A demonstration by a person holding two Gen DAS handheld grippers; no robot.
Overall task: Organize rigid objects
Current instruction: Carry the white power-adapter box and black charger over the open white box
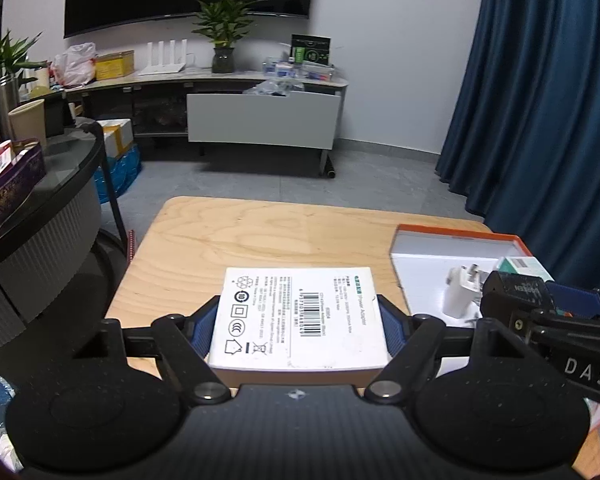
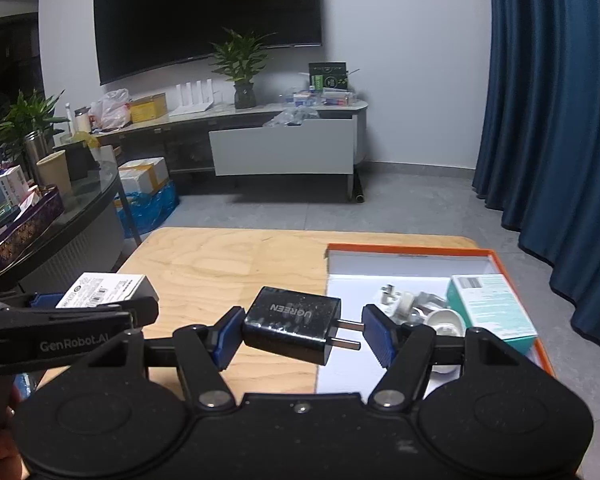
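Note:
My left gripper (image 1: 298, 322) is shut on a white power-adapter box (image 1: 298, 316), held over the wooden table (image 1: 220, 236); the box also shows at the left in the right wrist view (image 2: 104, 290). My right gripper (image 2: 300, 334) is shut on a black UGREEN charger (image 2: 292, 324), pinched between its body and its prongs, just left of the orange-rimmed tray (image 2: 412, 248). The tray (image 1: 460, 236) holds a white plug (image 1: 460, 292), a teal box (image 2: 492, 308) and small white parts.
A round glass-topped table (image 1: 60, 184) with boxes and cups stands at the left. A TV stand (image 1: 260, 120) with an open drawer, a plant and clutter lines the far wall. Blue curtains (image 1: 540, 100) hang at the right.

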